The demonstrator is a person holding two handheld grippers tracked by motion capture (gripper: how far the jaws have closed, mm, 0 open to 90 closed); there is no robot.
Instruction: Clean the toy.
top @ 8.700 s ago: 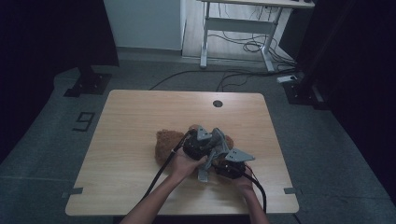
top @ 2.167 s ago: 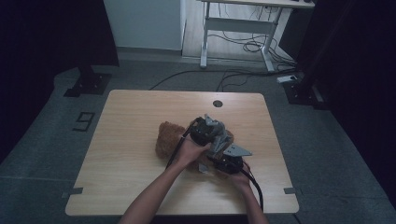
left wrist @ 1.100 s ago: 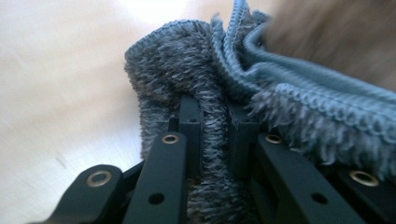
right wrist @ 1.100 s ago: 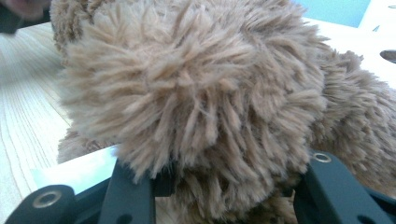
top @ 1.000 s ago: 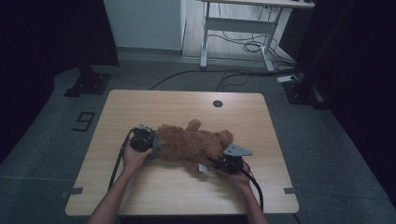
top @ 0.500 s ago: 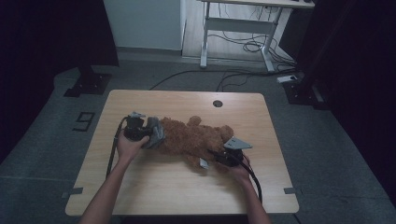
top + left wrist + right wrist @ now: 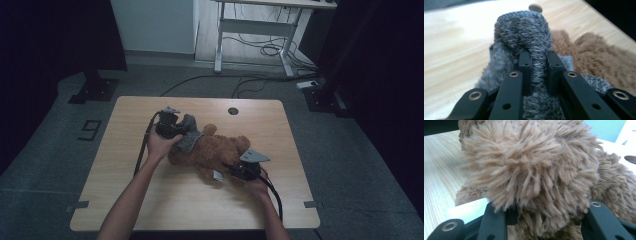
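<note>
Since 0.5 s ago the left gripper [image 7: 170, 125] has carried the grey knitted garment [image 7: 524, 32] toward the frame's centre. It pinches that knit; the right gripper [image 7: 243, 171] clamps the brown plush bear [image 7: 215, 152], lying mid-table. A hard tug risks the knit slipping free.

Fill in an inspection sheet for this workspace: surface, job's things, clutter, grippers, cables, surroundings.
Surface: light wooden table with a round hole near the far edge.
Job's things: brown teddy bear lying on the table; grey knitted cloth at its left end.
Clutter: nothing seen.
Grippers: left gripper shut on the grey knitted cloth; right gripper has its jaws around brown fur.
Cables: one trails from each gripper toward the person; more lie on the floor.
Surroundings: grey floor, white desk frame behind, dark curtains.
</note>
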